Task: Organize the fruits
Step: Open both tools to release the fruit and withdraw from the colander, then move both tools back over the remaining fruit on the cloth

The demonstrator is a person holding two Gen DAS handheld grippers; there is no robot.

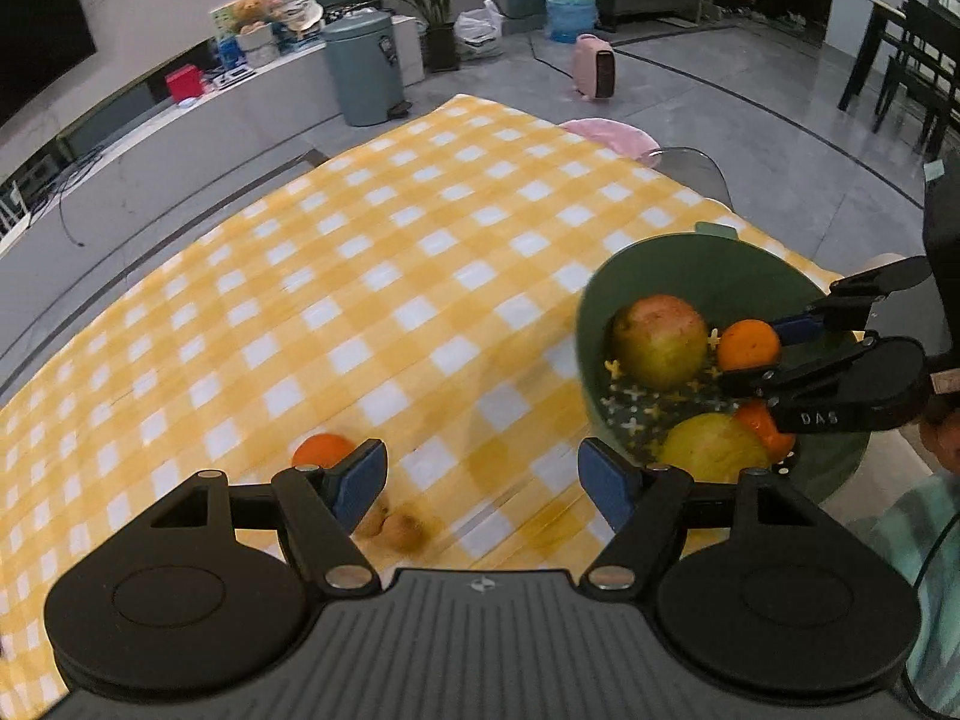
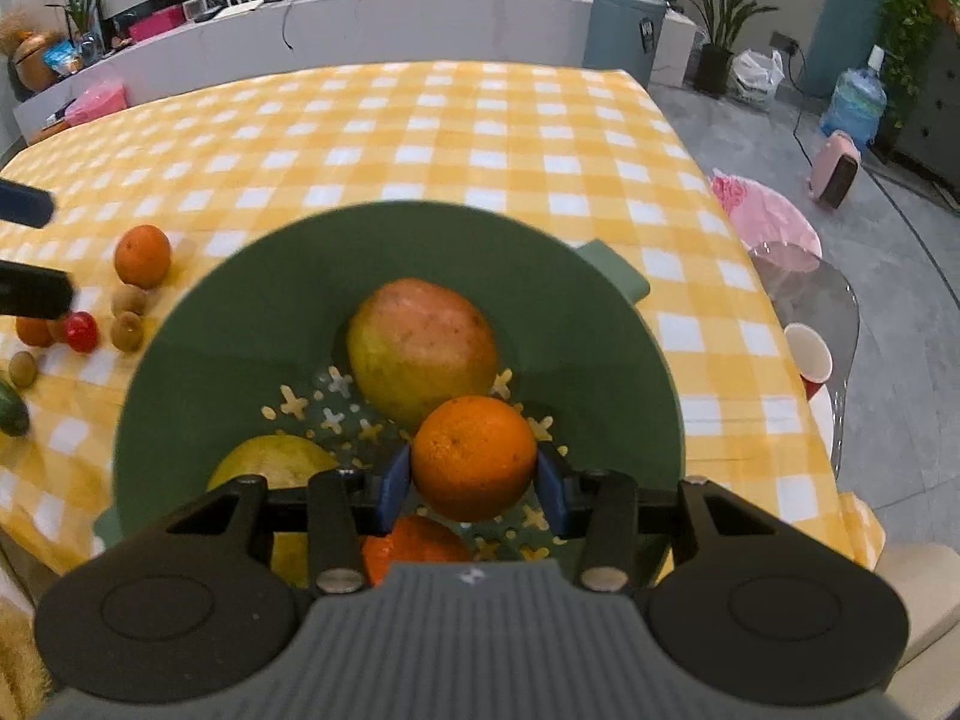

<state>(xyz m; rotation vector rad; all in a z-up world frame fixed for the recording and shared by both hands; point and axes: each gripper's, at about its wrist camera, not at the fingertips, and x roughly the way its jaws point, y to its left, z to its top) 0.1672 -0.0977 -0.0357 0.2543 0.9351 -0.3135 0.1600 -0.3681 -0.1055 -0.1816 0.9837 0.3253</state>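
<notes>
Above the green bowl, the right gripper pinches an orange directly over the fruit inside, while the left gripper, spread and empty, sits nearer the loose orange on the tablecloth.

Grey pedal bin, pink heater, water jug, potted plant.

— What sort of place is this?
— A home's living-dining room: a checked tablecloth mid-frame, a pedal bin and potted plant along the top, a water jug beside them.
</notes>
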